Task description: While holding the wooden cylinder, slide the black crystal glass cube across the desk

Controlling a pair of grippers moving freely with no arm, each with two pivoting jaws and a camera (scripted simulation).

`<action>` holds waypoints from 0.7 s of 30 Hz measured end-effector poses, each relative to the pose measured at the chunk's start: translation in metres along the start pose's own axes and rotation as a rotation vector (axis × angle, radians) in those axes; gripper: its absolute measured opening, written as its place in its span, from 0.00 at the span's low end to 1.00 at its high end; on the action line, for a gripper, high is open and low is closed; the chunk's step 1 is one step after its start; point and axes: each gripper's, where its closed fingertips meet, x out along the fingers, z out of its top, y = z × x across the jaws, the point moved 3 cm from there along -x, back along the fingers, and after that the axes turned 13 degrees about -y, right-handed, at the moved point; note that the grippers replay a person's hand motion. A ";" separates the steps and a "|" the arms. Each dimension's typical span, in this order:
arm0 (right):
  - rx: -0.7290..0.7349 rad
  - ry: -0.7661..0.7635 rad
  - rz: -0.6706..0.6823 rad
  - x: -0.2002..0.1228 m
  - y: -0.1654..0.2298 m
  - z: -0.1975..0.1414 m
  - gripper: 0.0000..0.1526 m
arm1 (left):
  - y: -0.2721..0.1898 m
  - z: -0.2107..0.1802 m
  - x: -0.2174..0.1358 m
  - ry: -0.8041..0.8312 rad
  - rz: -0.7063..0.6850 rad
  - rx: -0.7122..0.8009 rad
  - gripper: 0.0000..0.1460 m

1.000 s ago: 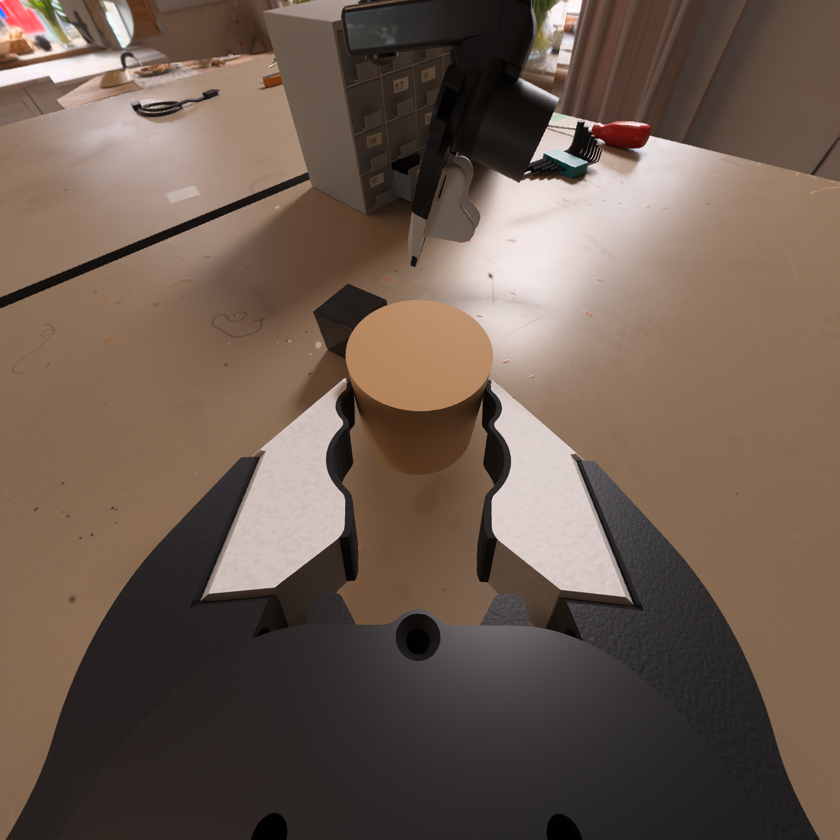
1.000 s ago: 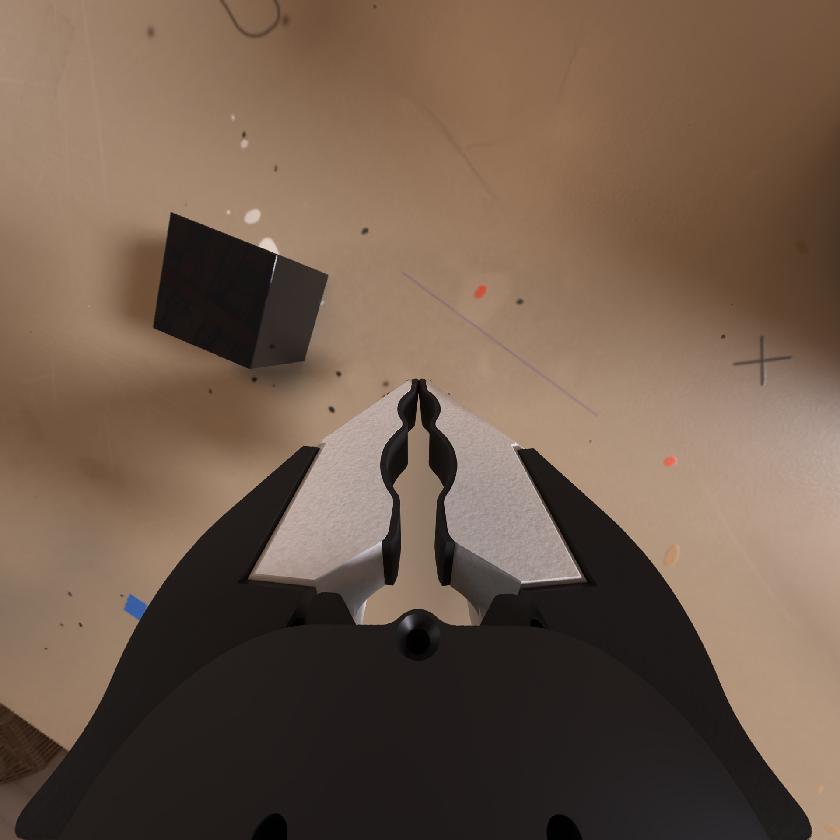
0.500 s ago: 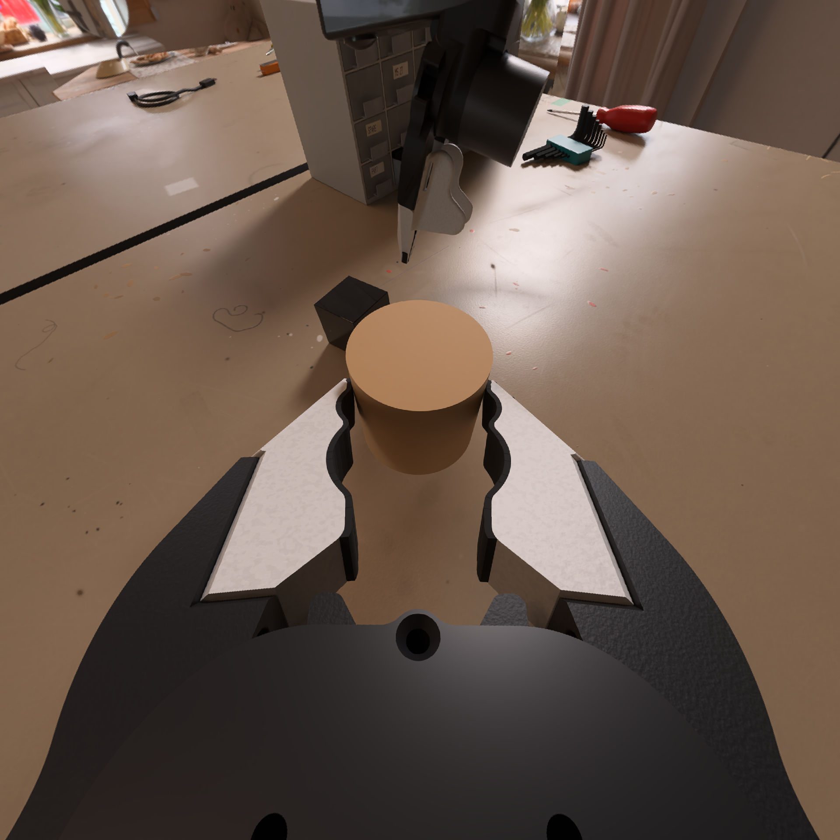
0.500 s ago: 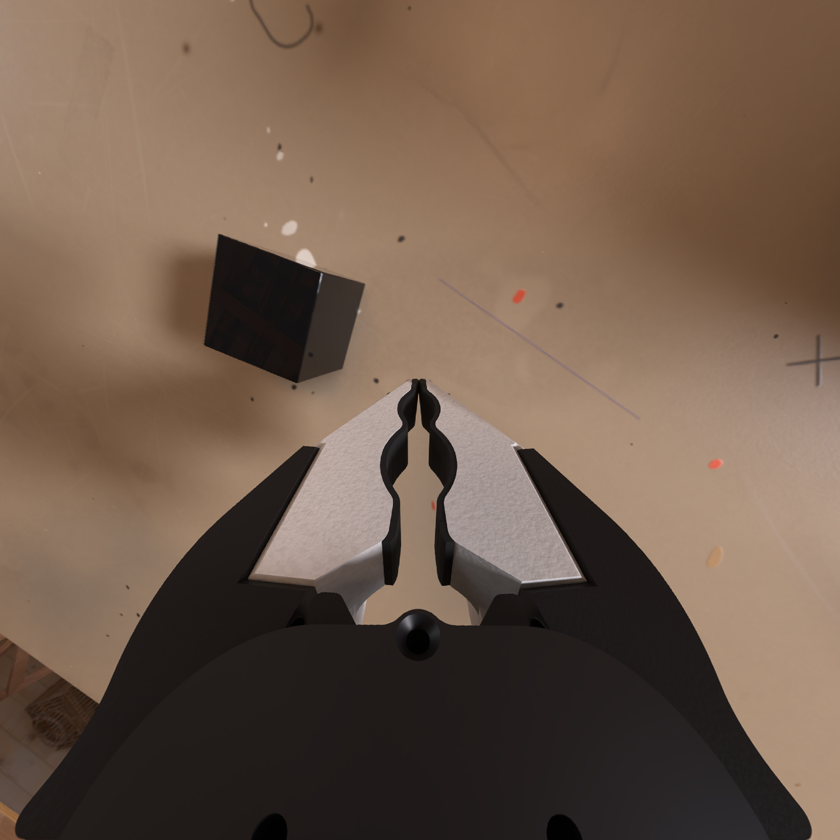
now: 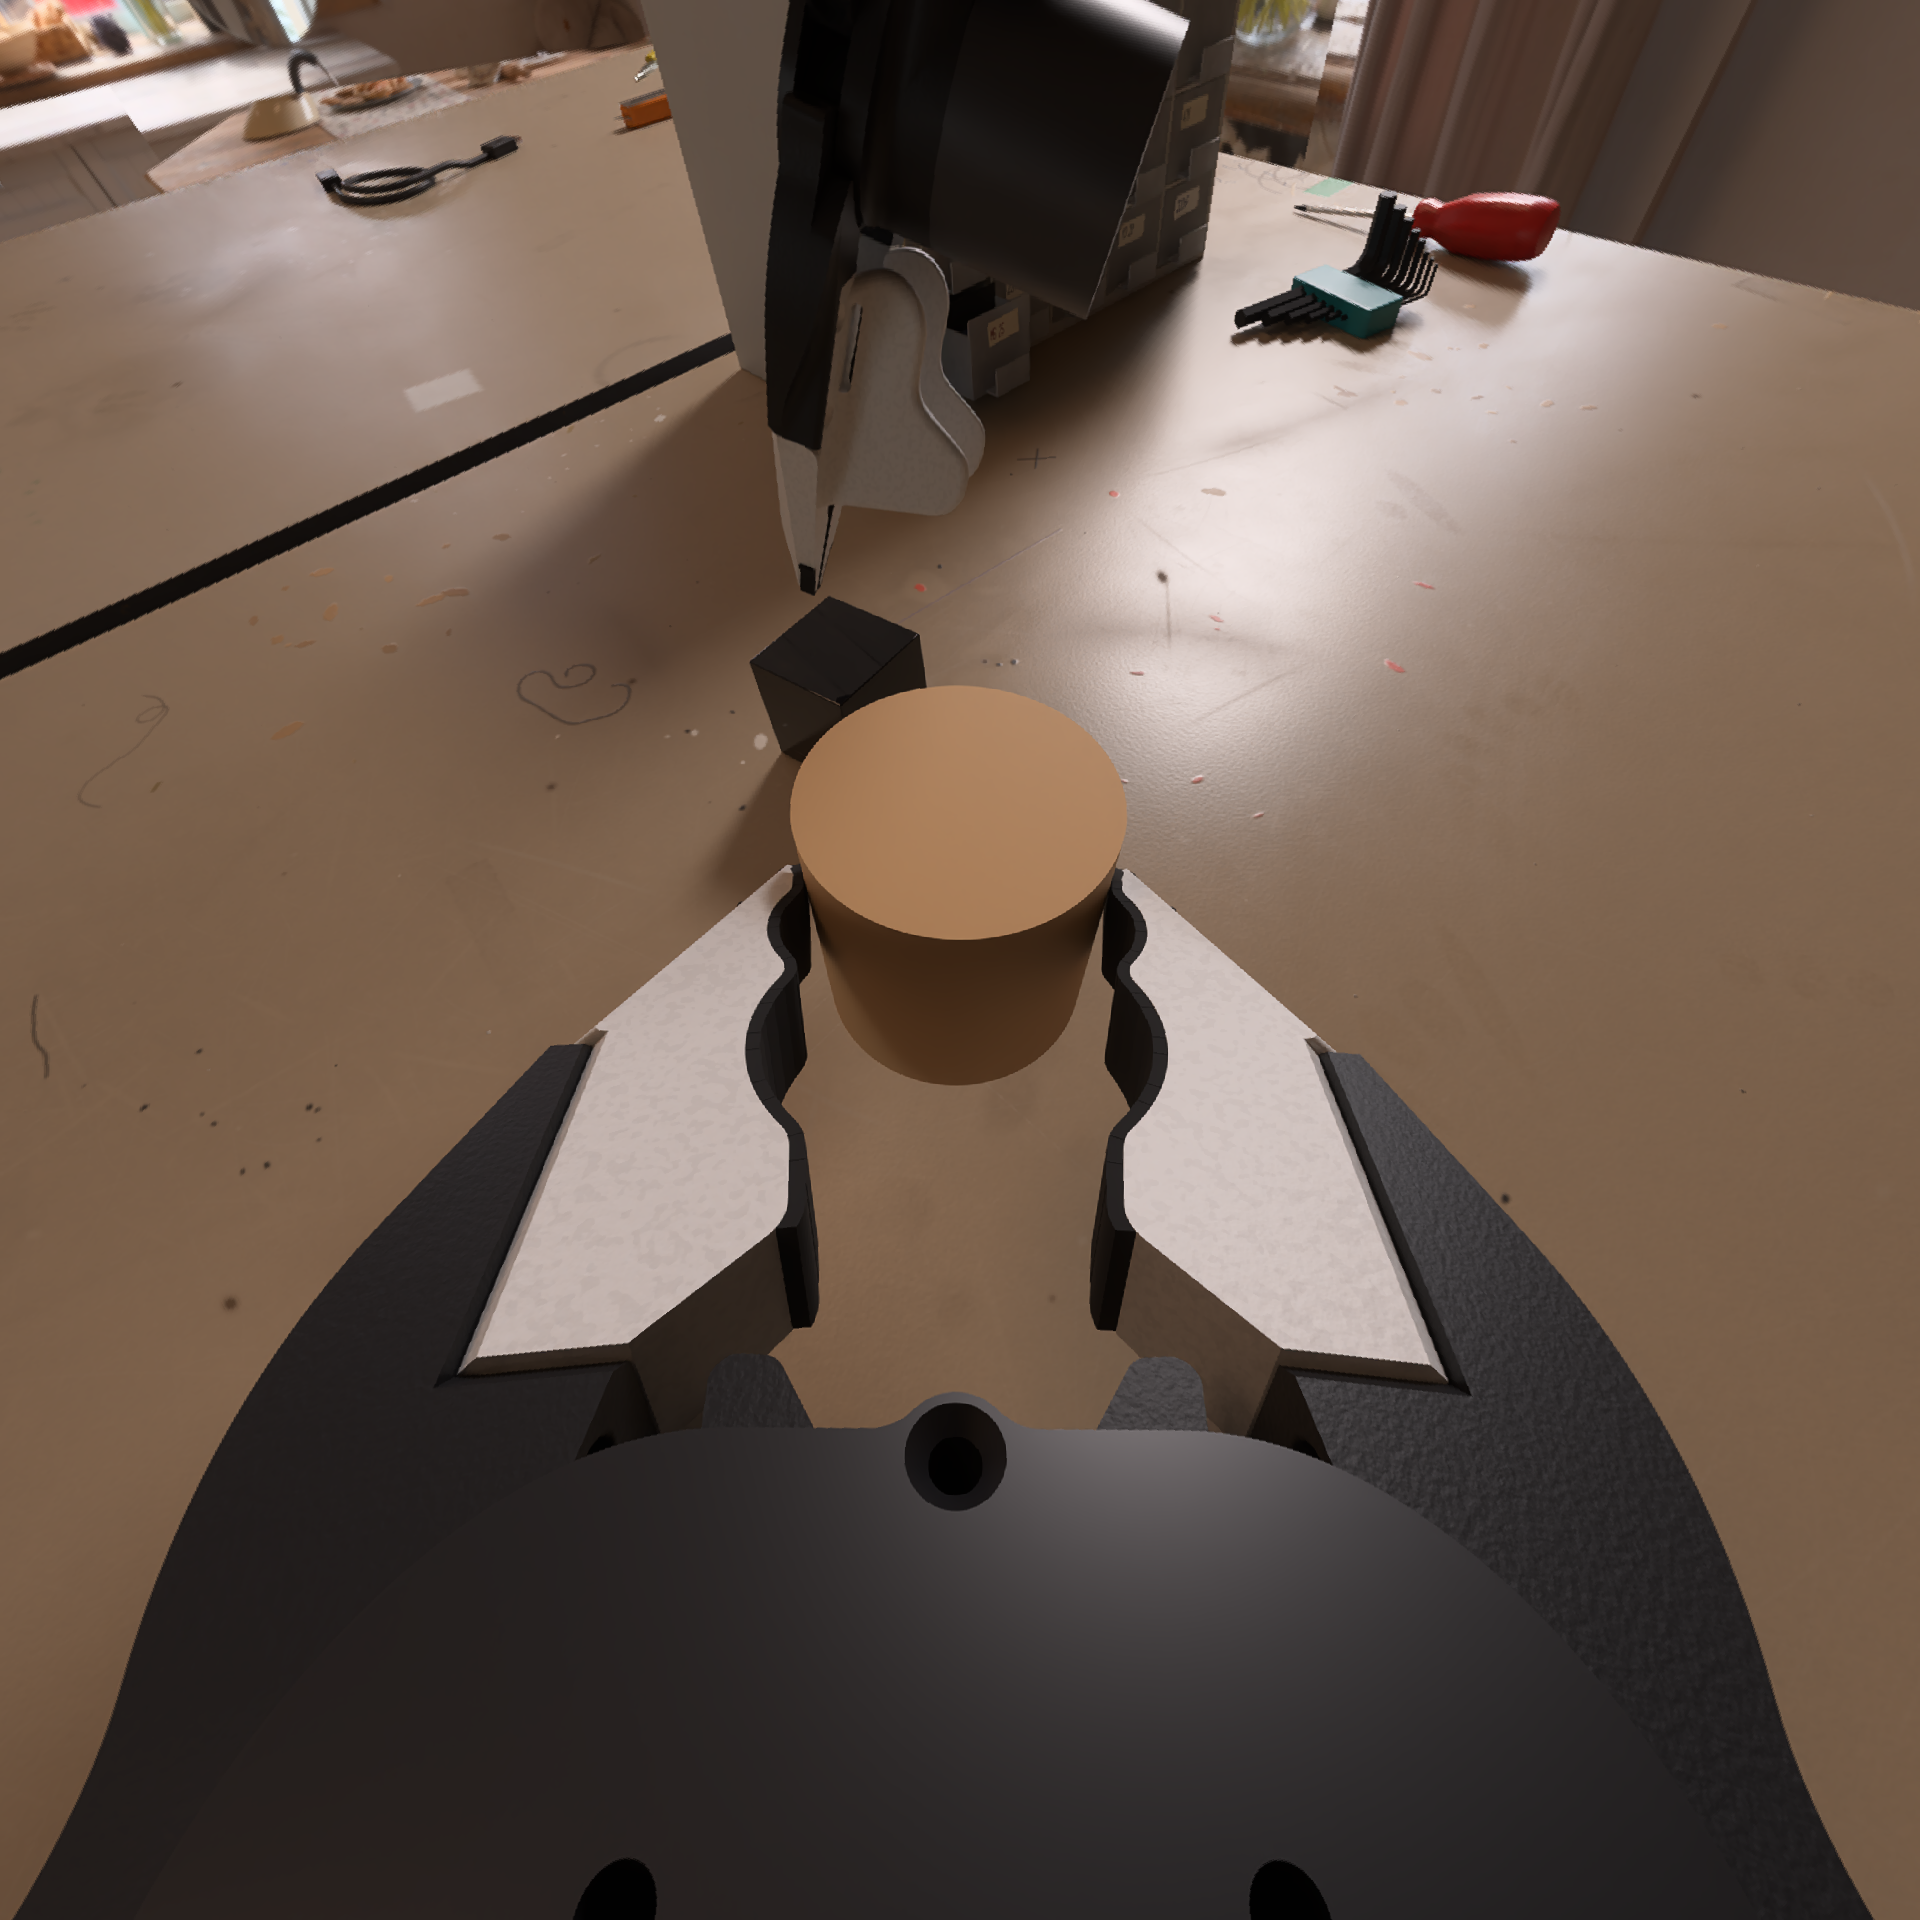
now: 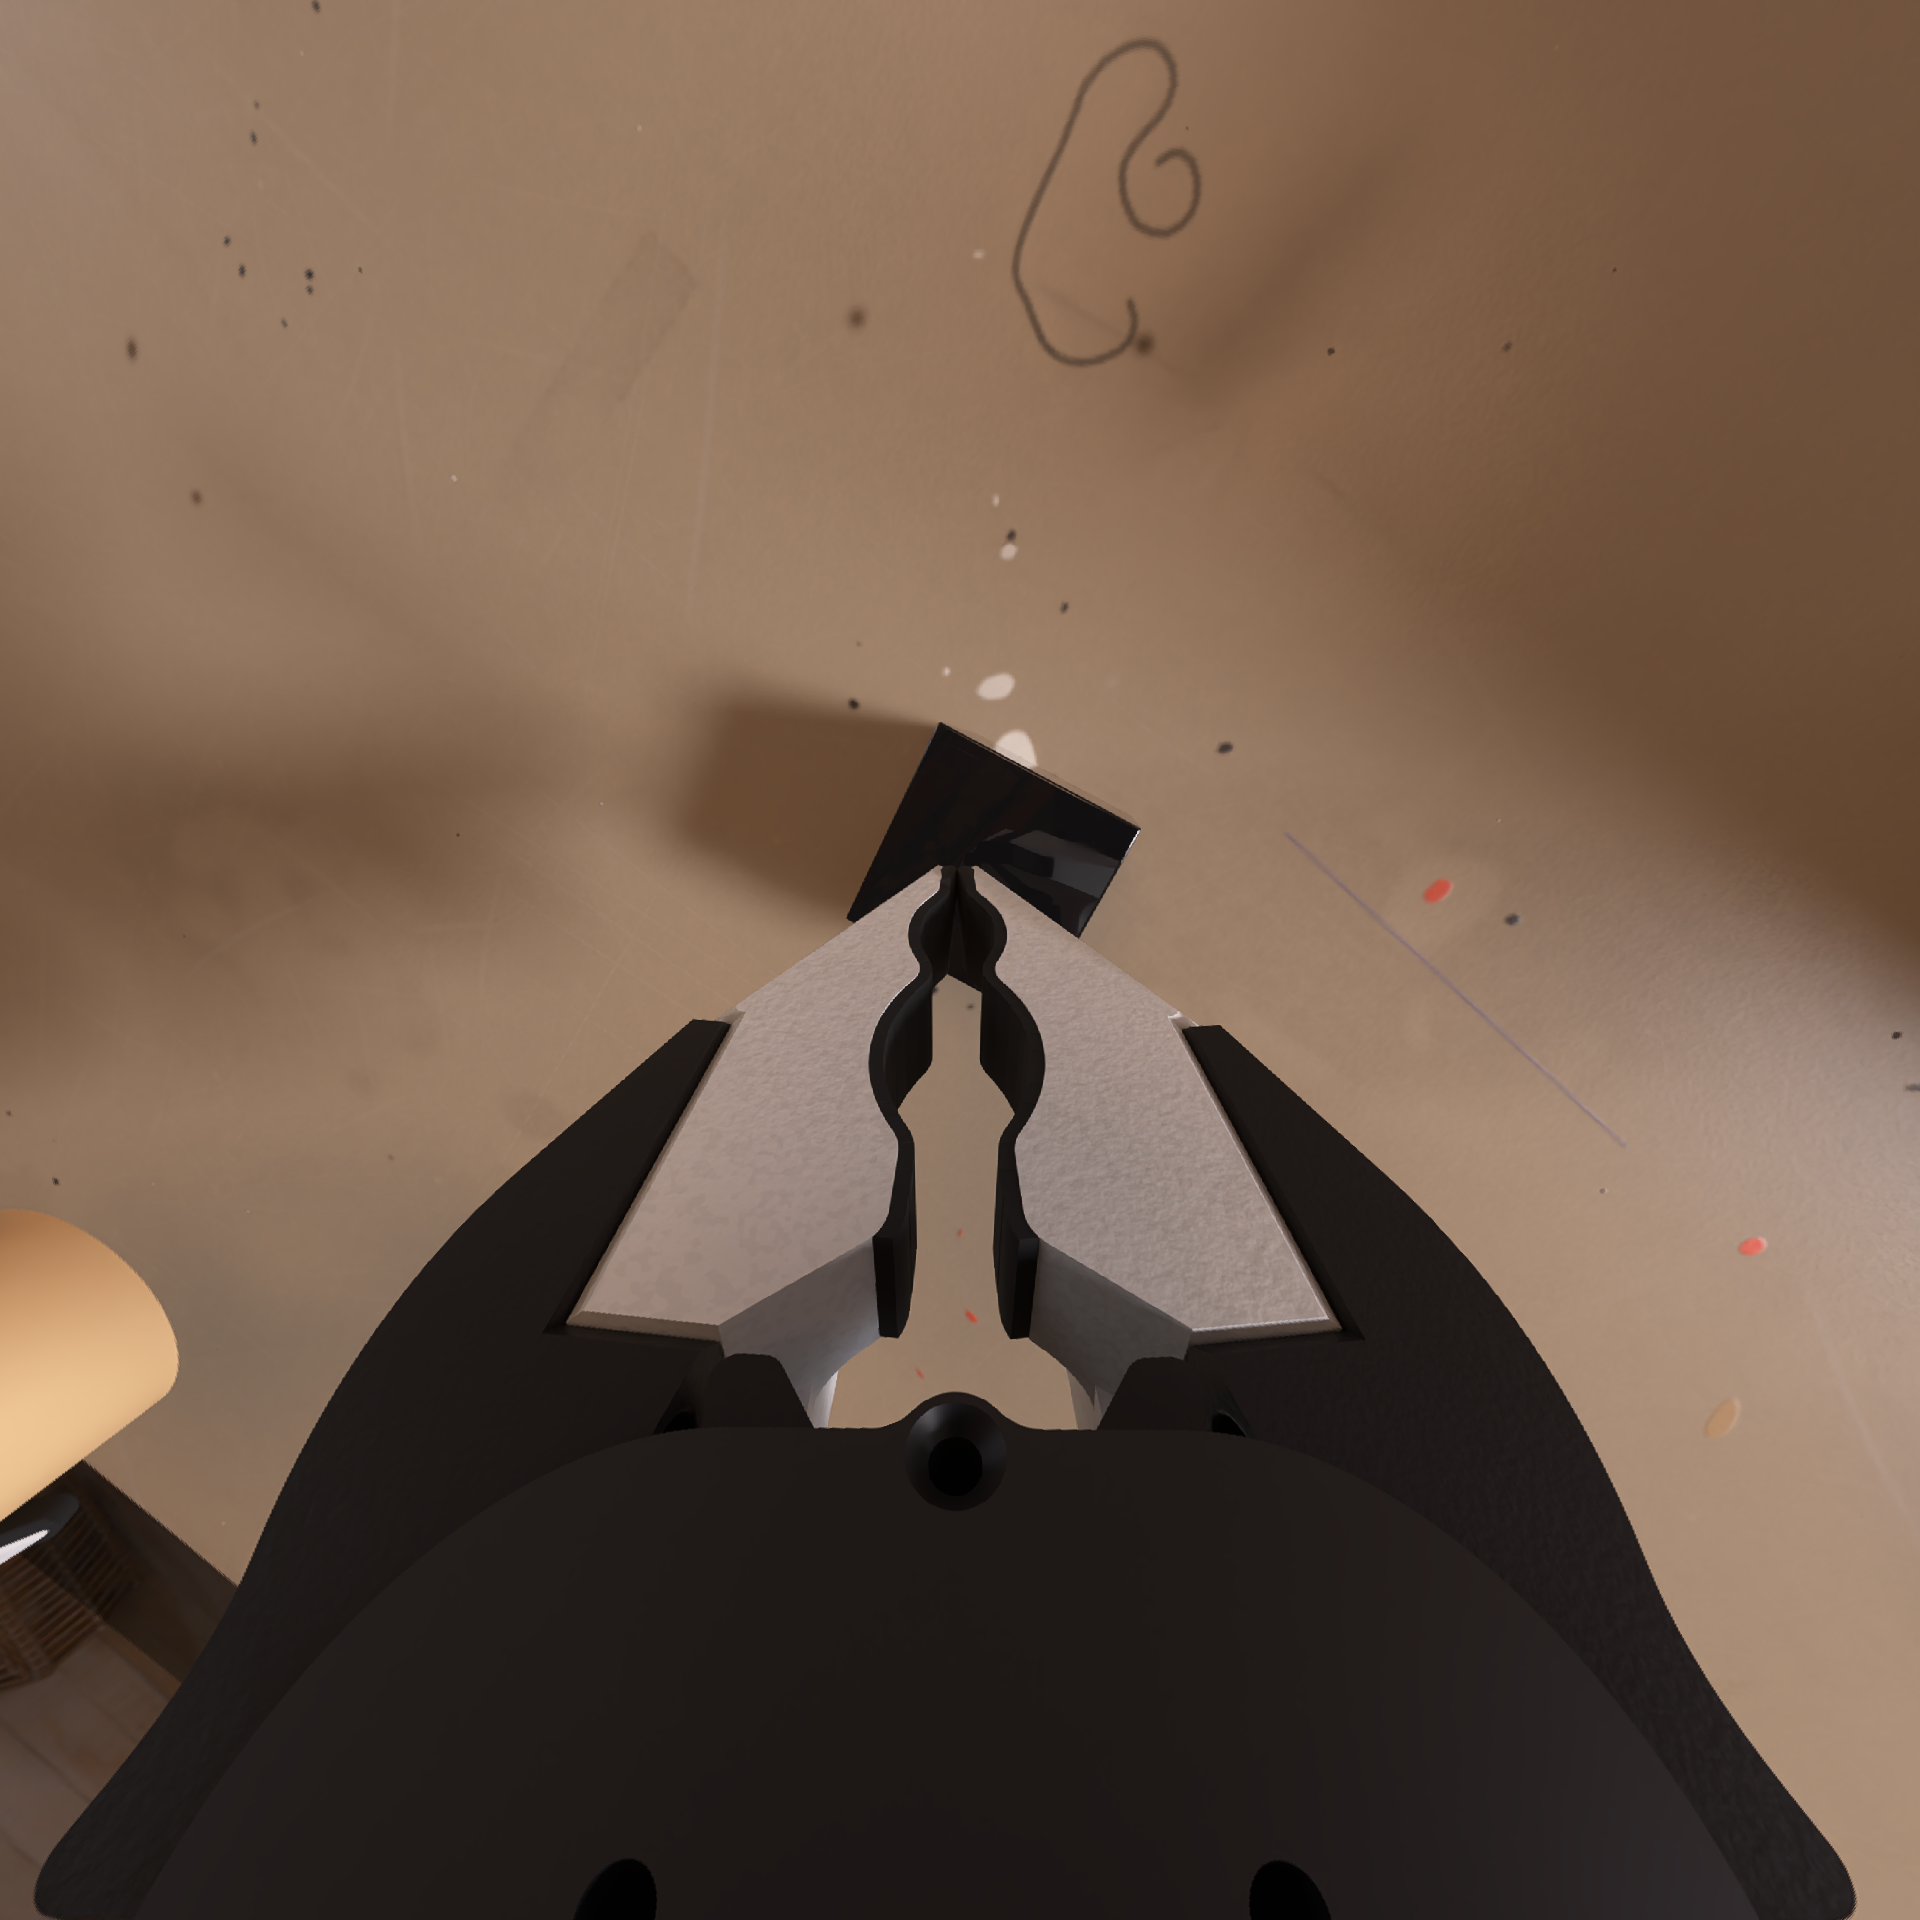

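My left gripper (image 5: 956, 894) is shut on the wooden cylinder (image 5: 951, 883), a plain tan cylinder held upright above the desk. The black glass cube (image 5: 836, 670) sits on the desk just beyond it. My right gripper (image 6: 953, 878) is shut and empty, its tips right over the cube (image 6: 997, 826), at or just above its top face. In the left wrist view the right gripper (image 5: 810, 582) points down at the cube's far top corner. The cylinder's edge shows at the lower left of the right wrist view (image 6: 73, 1351).
A white drawer cabinet (image 5: 727, 208) stands behind the right gripper. A hex key set (image 5: 1340, 296) and a red-handled screwdriver (image 5: 1486, 223) lie at the far right. A black cable (image 5: 405, 182) lies far left. A dark seam (image 5: 312, 530) crosses the desk.
My right gripper has moved from beside the cube to directly over it, still shut. The left gripper keeps its hold on the cylinder.
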 end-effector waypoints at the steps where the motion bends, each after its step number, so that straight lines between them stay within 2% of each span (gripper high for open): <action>1: -0.001 -0.002 0.001 -0.001 0.000 0.001 0.00 | 0.001 0.000 -0.001 -0.001 0.001 -0.004 0.39; 9: 0.001 -0.030 -0.018 -0.012 -0.015 -0.004 0.00 | 0.011 -0.004 -0.007 0.002 0.020 -0.036 0.39; 21: 0.024 -0.116 0.003 -0.033 -0.048 -0.030 0.00 | 0.028 -0.002 -0.024 -0.032 0.067 -0.054 0.39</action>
